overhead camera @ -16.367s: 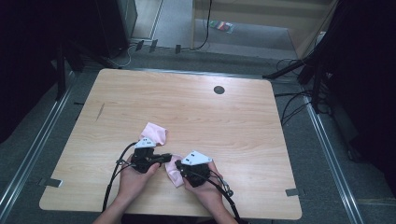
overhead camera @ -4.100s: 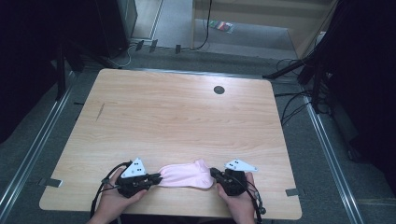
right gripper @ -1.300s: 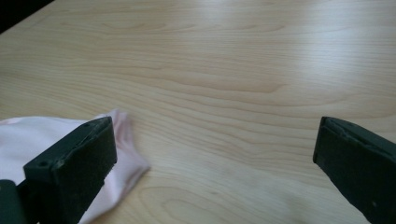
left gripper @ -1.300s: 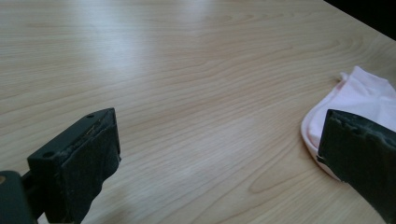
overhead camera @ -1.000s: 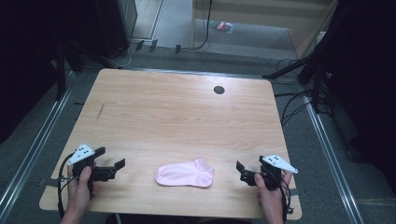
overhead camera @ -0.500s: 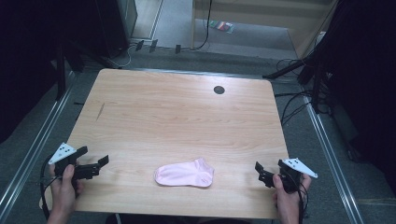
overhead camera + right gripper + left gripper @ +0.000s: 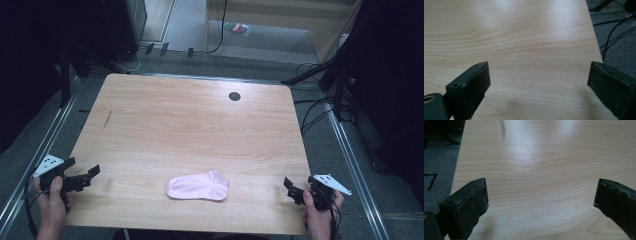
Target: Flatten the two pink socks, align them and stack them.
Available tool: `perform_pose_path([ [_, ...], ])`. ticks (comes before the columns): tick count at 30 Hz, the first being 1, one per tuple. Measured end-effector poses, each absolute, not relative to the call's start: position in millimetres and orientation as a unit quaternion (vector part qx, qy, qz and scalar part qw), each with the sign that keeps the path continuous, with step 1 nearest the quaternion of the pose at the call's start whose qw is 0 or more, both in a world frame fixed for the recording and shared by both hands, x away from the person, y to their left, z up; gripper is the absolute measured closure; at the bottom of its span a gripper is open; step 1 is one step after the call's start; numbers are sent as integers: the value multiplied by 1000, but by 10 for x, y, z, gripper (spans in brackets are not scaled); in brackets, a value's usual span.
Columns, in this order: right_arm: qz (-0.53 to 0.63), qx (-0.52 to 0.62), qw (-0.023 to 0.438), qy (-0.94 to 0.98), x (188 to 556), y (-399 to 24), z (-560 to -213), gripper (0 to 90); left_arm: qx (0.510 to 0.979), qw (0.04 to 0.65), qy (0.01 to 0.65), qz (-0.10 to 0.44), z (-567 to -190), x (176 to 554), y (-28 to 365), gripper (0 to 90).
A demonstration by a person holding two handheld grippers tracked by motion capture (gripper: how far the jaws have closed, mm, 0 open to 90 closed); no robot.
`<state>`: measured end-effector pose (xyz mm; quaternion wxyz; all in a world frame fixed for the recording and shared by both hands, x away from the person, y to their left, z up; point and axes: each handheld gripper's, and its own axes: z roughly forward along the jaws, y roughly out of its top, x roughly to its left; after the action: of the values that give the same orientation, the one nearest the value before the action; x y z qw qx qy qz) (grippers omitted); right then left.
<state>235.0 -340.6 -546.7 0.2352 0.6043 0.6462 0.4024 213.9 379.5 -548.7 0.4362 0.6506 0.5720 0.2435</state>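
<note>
A pink sock (image 7: pixel 197 186) lies flat near the front edge of the wooden table (image 7: pixel 195 130), toe to the left. My left gripper (image 7: pixel 86 175) is open at the table's front left edge, well left of the sock. Over at the front right corner my right gripper (image 7: pixel 291 189) is open too, well right of the sock. In the left gripper view its gripper (image 7: pixel 540 205) has wide-apart jaws with bare wood between them. The right gripper view shows the same for its gripper (image 7: pixel 539 87), with the table's right edge just beyond.
A round black cable hole (image 7: pixel 234 96) sits near the table's far edge. A dark streak (image 7: pixel 108 118) marks the wood at the left. Cables (image 7: pixel 320 112) trail on the grey floor to the right. Metal rails (image 7: pixel 47 130) run along both sides.
Both hands have drawn apart from the sock, which stays flat where it was laid. The left gripper drifted a little inward and lower; the right gripper stayed at the front right corner.
</note>
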Motion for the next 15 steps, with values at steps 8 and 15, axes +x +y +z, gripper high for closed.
perform_pose_path([
  [8, 402, 614, 236, 637, 2315, -3510, -5485, 68, 663, 430, 559, 250, -5518, 2167, 3739, 0],
  [15, 402, 622, 238, 628, 2313, -3512, -5486, 115, 650, 448, 565, 241, -5524, 2168, 3774, 0],
])
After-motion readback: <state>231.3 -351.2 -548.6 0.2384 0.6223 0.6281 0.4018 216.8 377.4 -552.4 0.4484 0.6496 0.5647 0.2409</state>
